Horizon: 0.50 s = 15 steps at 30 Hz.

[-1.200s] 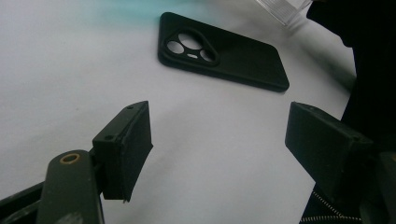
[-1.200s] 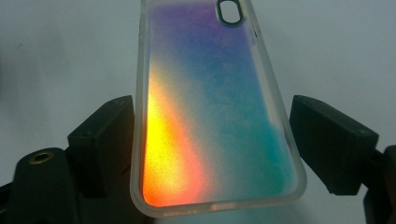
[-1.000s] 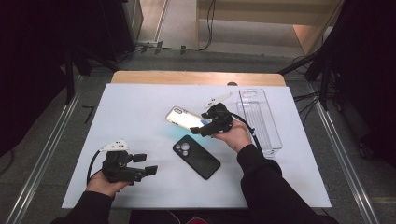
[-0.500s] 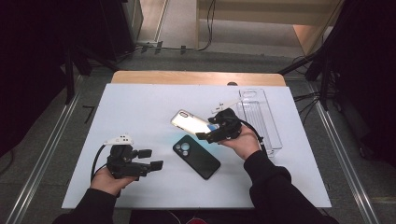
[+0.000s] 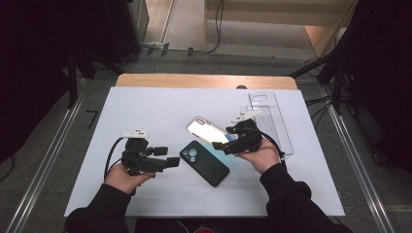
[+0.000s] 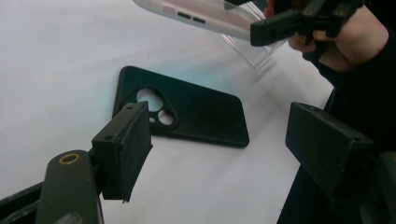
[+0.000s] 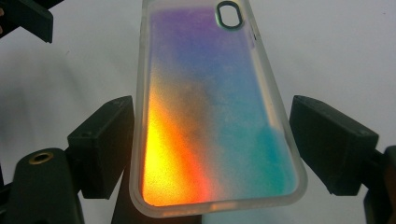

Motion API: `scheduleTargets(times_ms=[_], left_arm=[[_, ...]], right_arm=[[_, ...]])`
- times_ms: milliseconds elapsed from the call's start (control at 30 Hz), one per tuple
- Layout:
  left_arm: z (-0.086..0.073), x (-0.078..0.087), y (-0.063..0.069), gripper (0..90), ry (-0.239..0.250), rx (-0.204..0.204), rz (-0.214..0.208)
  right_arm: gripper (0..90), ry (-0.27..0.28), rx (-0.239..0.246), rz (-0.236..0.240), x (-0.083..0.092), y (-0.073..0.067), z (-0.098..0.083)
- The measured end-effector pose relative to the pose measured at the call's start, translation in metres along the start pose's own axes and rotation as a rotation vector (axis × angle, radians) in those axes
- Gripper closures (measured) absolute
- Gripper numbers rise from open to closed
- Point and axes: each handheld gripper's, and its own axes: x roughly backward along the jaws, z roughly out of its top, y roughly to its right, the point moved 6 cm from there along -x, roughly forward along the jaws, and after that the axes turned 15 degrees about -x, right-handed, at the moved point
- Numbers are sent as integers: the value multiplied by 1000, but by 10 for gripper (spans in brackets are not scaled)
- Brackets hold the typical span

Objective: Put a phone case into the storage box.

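Note:
A black phone case (image 5: 204, 162) lies flat on the white table (image 5: 145, 107), camera cutout up; the left gripper view shows the black case (image 6: 196, 112) just past the jaws. My left gripper (image 5: 167, 158) hovers left of it, open and empty (image 6: 219, 135). My right gripper (image 5: 221, 143) is shut on the near end of a translucent iridescent phone case (image 5: 206, 129), held tilted above the table and above the black one. In the right gripper view this case (image 7: 210, 102) glows orange to blue between the jaws (image 7: 210, 140). It also appears in the left gripper view (image 6: 205, 16).
A clear plastic tray (image 5: 272, 121) rests on the table's right side, behind the right hand. The white sheet's wooden far edge (image 5: 204, 80) borders a dark floor with metal rails on both sides.
The right gripper has carried the iridescent case to the right and slightly nearer. The left gripper has moved right and risen, closer to the black case.

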Motion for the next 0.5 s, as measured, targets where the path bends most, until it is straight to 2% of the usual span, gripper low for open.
scheduleTargets(times_ms=[133,267,500], left_arm=[[7,-5,-3,230,-9,1,8],[13,-8,-5,230,-5,2,12],[23,-8,-11,230,3,20,28]], right_arm=[[150,25,-34,-6,3,-4,-4],[150,37,-28,-25,4,-9,-8],[151,78,-71,-30,-2,-18,-13]])
